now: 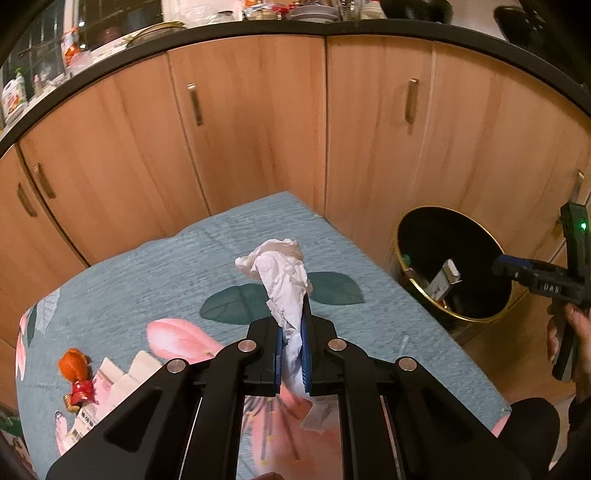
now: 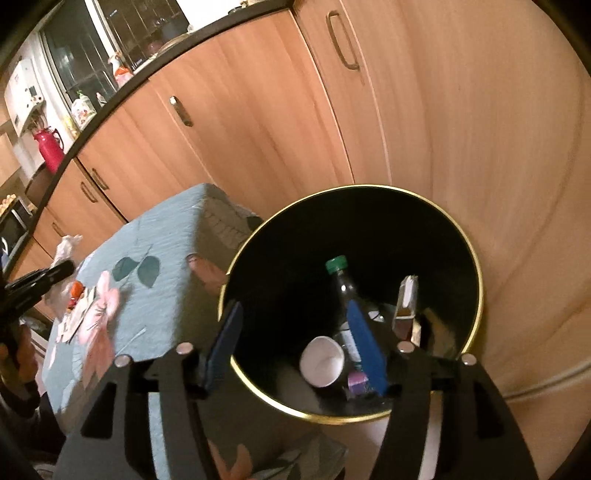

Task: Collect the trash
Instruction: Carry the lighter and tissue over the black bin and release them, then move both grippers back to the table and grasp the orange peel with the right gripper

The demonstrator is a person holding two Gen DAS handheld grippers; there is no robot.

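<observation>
My left gripper (image 1: pixel 292 332) is shut on a crumpled white tissue (image 1: pixel 282 273) and holds it above the blue flowered tablecloth (image 1: pixel 147 273). My right gripper (image 2: pixel 295 314) is open and empty, hovering over the black gold-rimmed trash bin (image 2: pixel 476 266), which also shows in the left wrist view (image 1: pixel 406 229) to the right of the table. In the bin lie a green-capped bottle (image 2: pixel 338 273), a white paper cup (image 2: pixel 321 362) and a small carton (image 2: pixel 406 302). On the table's left lie an orange peel (image 1: pixel 73 362), a red wrapper (image 1: pixel 80 391) and torn paper packaging (image 1: pixel 122 376).
Wooden cabinet doors (image 1: pixel 258 122) with metal handles stand close behind the table and bin. A dark countertop (image 1: pixel 221 33) above carries dishes and bottles. The person's hand (image 1: pixel 576 332) holds the right gripper by the bin.
</observation>
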